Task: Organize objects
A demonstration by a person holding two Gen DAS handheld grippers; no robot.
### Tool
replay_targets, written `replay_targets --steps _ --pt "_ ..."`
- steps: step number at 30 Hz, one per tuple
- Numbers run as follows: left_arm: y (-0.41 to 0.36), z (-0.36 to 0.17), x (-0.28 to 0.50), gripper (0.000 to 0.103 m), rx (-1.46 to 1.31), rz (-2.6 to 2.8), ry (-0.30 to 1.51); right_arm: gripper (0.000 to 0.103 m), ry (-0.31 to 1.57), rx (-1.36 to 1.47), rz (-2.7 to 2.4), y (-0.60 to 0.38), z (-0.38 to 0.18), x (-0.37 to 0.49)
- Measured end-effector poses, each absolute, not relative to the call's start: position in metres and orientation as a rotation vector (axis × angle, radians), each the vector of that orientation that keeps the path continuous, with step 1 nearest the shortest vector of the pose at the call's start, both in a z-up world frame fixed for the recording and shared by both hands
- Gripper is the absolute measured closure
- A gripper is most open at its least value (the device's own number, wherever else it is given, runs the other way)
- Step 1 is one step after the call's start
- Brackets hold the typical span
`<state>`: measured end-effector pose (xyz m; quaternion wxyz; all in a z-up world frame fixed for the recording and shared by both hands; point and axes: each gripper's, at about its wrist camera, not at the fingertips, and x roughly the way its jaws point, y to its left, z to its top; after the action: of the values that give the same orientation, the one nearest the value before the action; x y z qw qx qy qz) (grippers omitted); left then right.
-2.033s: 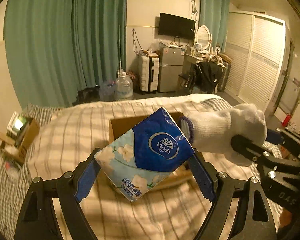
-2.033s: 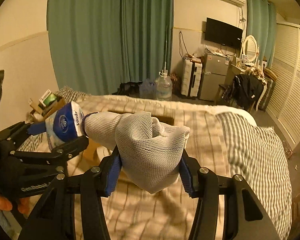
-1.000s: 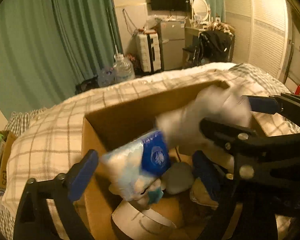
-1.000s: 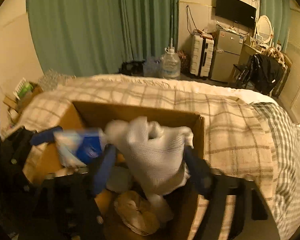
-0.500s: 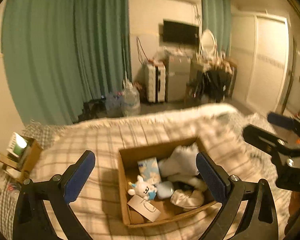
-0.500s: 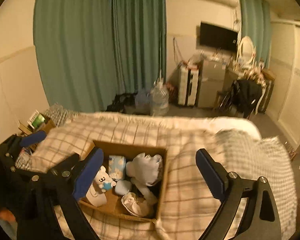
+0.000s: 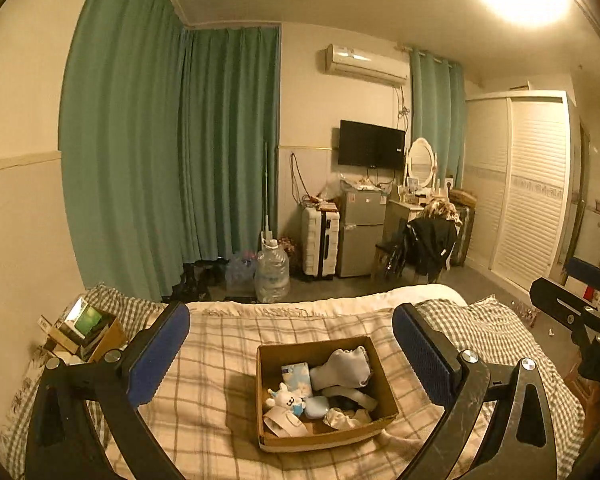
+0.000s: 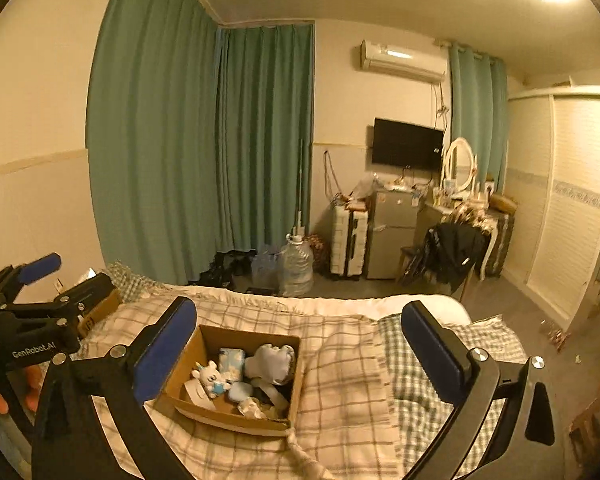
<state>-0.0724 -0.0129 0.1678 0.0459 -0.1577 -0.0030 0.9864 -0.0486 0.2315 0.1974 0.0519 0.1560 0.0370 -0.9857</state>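
Observation:
A brown cardboard box [image 7: 384, 378] [image 8: 184, 360] sits on the plaid bedspread. Inside lie a blue tissue pack [image 7: 296, 377] [image 8: 231, 360], a white glove [image 7: 346, 370] [image 8: 271, 364], a small white plush toy [image 7: 286, 398] [image 8: 210, 378] and other small items. My left gripper [image 7: 292, 354] is open and empty, held high above and behind the box. My right gripper [image 8: 298, 354] is also open and empty, high above the bed. Each gripper shows at the edge of the other's view.
The bed [image 7: 220, 364] has a checked pillow area at the right [image 8: 420, 364]. A small box of items [image 7: 86, 330] stands at the bed's left. Beyond the bed are a water jug [image 7: 272, 270], a suitcase [image 7: 320, 242], a small fridge [image 7: 360, 232] and a chair with dark clothes [image 7: 430, 248].
Both grippers released the tissue pack and the glove into the box, opened, and pulled up and back. The box now looks small and far below.

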Motion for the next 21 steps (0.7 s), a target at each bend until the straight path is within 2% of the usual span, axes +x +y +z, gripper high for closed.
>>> replay_targets --steps 5,7,13,17,21 --pt "-0.012 0.148 -0.053 0.0 -0.439 3.059 0.012 0.0 0.146 0.431 -3.008 0.228 0.177 -0.03" --pt "-0.015 0.133 -0.048 0.0 -0.435 3.06 -0.05 0.0 0.111 0.436 -3.009 0.231 0.163 -0.029" --pt "-0.024 0.066 -0.045 0.0 -0.523 3.055 -0.139 0.0 0.192 0.513 -2.998 0.212 0.087 -0.051" --pt "-0.025 0.027 -0.052 0.0 -0.599 3.075 -0.085 0.0 0.23 0.555 -2.986 0.203 0.037 -0.066" --pt "-0.024 0.016 -0.053 0.0 -0.601 3.096 -0.069 0.0 0.149 0.643 -2.941 0.206 0.017 -0.078"
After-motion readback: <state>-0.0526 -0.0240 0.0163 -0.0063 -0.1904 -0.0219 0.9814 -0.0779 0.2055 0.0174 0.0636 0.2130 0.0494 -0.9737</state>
